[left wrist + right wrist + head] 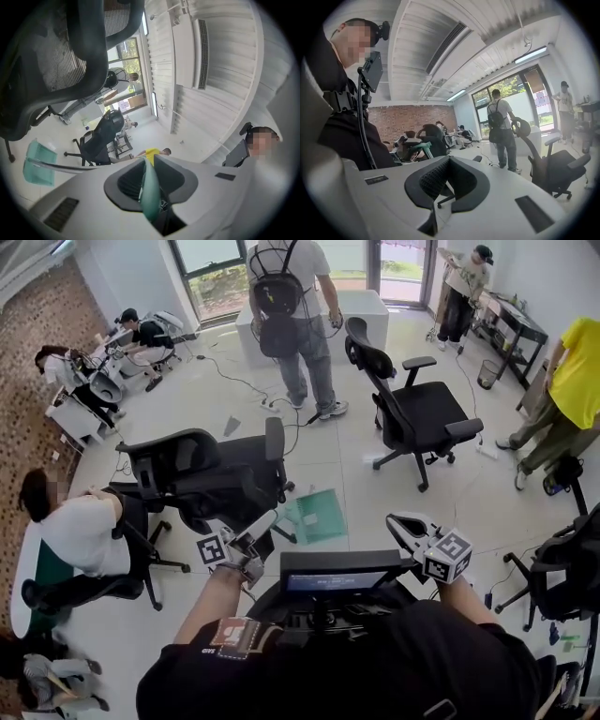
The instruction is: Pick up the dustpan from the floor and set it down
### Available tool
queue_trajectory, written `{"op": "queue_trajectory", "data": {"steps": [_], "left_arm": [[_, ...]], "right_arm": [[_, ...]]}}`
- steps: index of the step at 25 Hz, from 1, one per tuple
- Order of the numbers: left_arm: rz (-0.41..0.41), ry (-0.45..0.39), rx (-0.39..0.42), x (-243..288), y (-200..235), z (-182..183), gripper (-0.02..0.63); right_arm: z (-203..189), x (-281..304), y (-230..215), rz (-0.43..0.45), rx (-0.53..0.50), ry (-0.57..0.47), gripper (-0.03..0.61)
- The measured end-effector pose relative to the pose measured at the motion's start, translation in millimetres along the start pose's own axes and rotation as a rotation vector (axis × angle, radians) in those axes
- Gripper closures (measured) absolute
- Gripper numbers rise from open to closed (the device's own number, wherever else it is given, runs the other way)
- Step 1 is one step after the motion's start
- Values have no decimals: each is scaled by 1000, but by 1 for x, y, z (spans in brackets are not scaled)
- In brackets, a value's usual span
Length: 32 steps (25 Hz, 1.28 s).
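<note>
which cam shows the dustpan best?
Head view: the dustpan shows its whole pan, beside the black chair. Left gripper view has the pan at its left edge and the handle between the fingers. Right gripper view gives only a small teal shape, unclear.

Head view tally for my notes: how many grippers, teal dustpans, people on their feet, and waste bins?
Grippers: 2 (left gripper, right gripper)
Teal dustpan: 1
People on their feet: 3 (person with backpack, person in cap, person in yellow shirt)
Waste bin: 1
Total: 7
</note>
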<state>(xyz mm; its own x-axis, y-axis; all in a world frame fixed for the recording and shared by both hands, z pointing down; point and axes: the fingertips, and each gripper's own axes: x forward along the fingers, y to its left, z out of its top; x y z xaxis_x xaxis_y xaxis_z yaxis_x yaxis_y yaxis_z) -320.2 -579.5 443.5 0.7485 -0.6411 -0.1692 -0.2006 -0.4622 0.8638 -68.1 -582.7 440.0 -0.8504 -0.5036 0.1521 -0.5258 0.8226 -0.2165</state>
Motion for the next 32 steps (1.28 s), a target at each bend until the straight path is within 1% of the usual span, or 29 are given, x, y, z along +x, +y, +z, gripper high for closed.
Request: {"op": "queue_trajectory", "data": {"steps": [3,5,10,25,29,32], "left_arm": [[-11,3,26,2,-7,1,526],[-7,6,31,2,-10,1,520],[18,14,17,2,-6,2,515],[20,15,7,-17,8,-2,517],[43,27,-15,-15,24,-11,518],[62,43,-42,-16,52,-14,519]], "right_arm": [[2,-4,-2,-5,-12,-4,569],[3,-6,-2,-5,-10,-6,569],[11,-5,-4,-10,-21,-7,569],[6,9,4,-8,-20,3,569],[0,7,2,-9,-5,17,569],[-10,17,0,-14,8,33,569]]}}
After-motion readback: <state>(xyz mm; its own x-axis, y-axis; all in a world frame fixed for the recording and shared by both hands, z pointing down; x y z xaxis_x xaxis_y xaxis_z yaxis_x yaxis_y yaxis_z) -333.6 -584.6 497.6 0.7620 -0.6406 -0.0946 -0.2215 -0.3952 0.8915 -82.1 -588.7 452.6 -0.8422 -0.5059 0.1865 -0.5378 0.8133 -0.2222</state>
